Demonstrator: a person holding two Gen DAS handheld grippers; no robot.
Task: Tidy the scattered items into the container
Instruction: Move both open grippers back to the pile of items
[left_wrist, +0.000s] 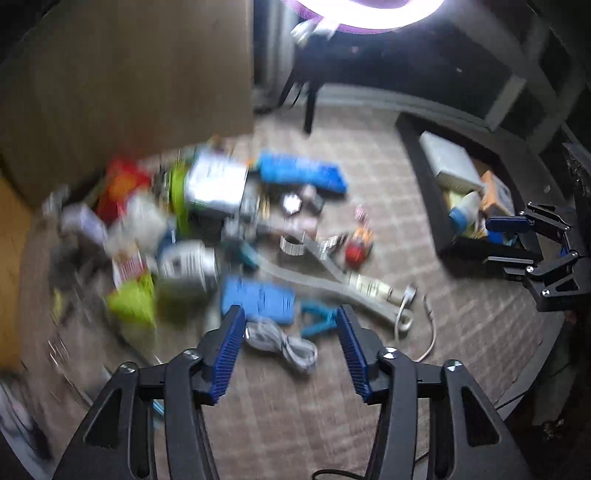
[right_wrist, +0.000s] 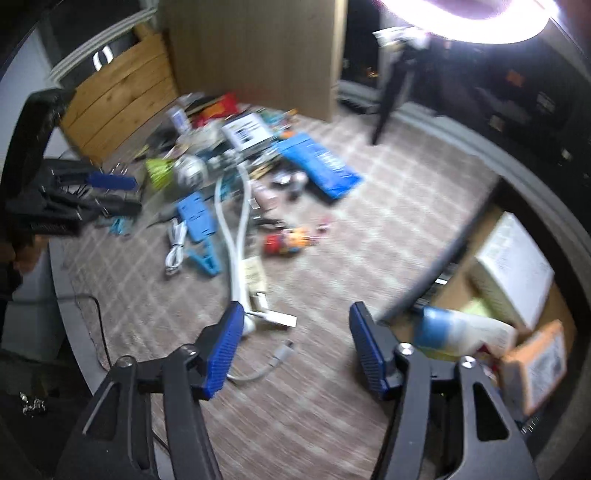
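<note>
Hovering with jaws apart and empty, the left hand-held gripper and right hand-held gripper face the scattered items — piled left of the container, awaiting collection.

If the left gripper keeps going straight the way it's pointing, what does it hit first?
Probably the coiled white cable lying between the open left gripper fingers, though blur leaves depth unclear.
</note>
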